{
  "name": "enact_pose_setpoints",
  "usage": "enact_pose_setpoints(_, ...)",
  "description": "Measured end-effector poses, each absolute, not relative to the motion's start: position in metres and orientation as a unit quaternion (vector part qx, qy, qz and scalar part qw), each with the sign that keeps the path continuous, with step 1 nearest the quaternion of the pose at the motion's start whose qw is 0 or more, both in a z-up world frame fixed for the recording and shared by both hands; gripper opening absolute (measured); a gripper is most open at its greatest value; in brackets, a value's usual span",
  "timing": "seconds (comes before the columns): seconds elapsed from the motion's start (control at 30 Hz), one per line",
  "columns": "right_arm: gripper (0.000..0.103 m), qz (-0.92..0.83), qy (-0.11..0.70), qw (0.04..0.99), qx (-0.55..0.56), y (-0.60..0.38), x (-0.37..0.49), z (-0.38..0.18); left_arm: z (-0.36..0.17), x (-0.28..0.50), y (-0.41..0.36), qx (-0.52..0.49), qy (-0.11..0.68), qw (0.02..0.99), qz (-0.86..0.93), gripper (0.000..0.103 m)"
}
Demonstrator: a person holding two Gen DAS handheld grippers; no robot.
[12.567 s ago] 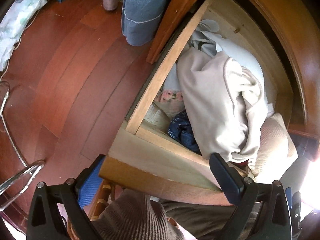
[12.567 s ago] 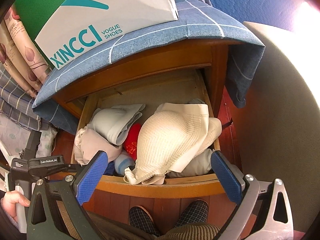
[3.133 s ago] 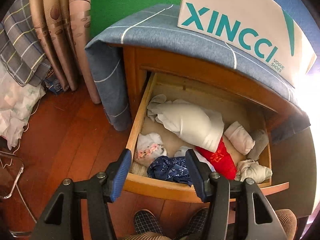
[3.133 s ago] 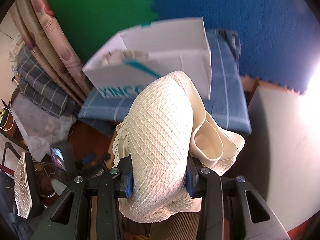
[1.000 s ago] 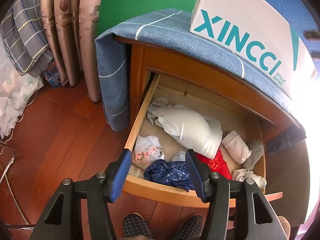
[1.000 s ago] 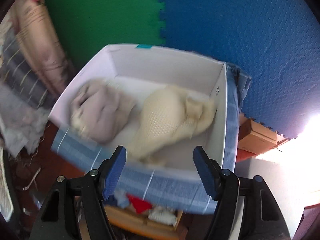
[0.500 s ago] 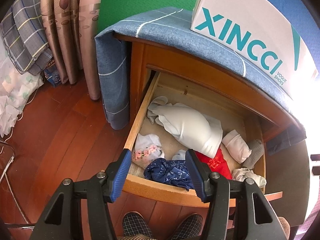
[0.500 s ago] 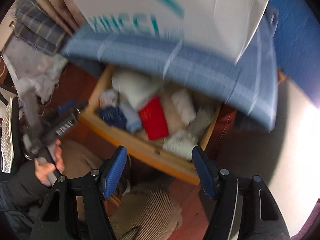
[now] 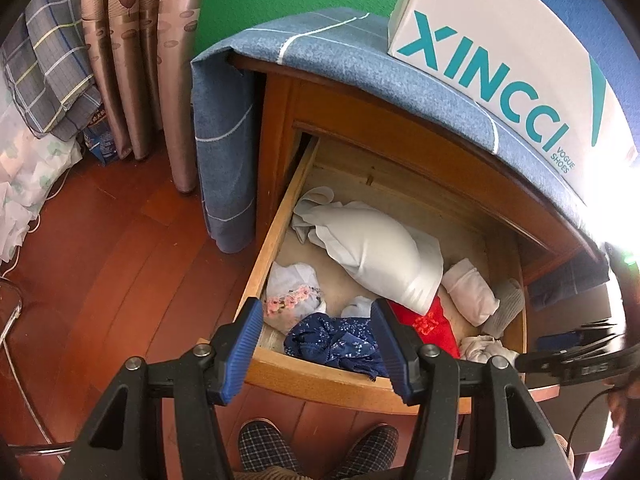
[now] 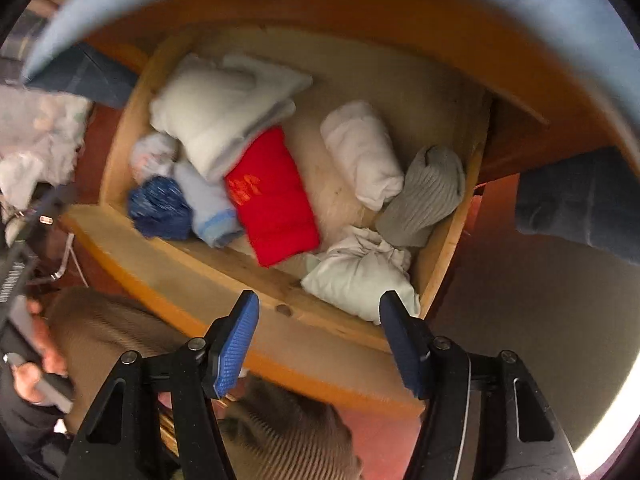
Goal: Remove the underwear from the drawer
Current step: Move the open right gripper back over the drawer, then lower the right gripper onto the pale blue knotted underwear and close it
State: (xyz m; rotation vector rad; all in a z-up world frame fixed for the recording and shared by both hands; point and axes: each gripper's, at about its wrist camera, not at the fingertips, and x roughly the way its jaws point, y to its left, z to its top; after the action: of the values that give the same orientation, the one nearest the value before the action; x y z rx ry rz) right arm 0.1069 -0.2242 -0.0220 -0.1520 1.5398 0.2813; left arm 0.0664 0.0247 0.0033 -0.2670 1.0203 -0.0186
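The wooden drawer [image 9: 272, 240] stands pulled out with several garments in it: a pale bundle [image 9: 376, 252], a floral white piece [image 9: 294, 292], a navy patterned piece [image 9: 336, 340], a red piece [image 9: 432, 324], a white roll [image 9: 468, 292] and a grey knit [image 9: 506, 308]. My left gripper [image 9: 318, 312] hangs open and empty in front of the drawer. My right gripper [image 10: 320, 300] points straight down over the drawer's front right corner. Its jaws are closing with nothing between them. A crumpled white garment [image 10: 360, 272] lies just beyond it, next to the red piece [image 10: 276, 200].
A white shoe box [image 9: 500, 52] sits on the blue cloth [image 9: 340, 52] that covers the cabinet top. Curtains [image 9: 132, 60] hang at the left over the wooden floor. The person's checked slippers [image 9: 260, 448] and ribbed-trousered knee [image 10: 280, 432] are close to the drawer front.
My right gripper has swung from the shoe box on top down to just above the open drawer, and its jaws have narrowed a little. The left gripper has kept still.
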Motion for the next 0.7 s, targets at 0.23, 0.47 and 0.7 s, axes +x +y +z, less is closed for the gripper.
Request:
enact_pose_setpoints(0.23, 0.061, 0.120, 0.723, 0.674, -0.093, -0.220, 0.125, -0.059, 0.000, 0.069, 0.025, -0.134, 0.494, 0.859, -0.011, 0.057)
enact_pose_setpoints(0.47, 0.067, 0.106, 0.741, 0.648, -0.140, -0.217, 0.133, -0.091, -0.003, 0.071, 0.026, -0.142, 0.500, 0.854, -0.014, 0.057)
enact_pose_setpoints(0.7, 0.070, 0.103, 0.752, 0.630, -0.165, -0.215, 0.139, -0.113, -0.010, 0.073, 0.028, -0.154, 0.515, 0.843, -0.018, 0.057)
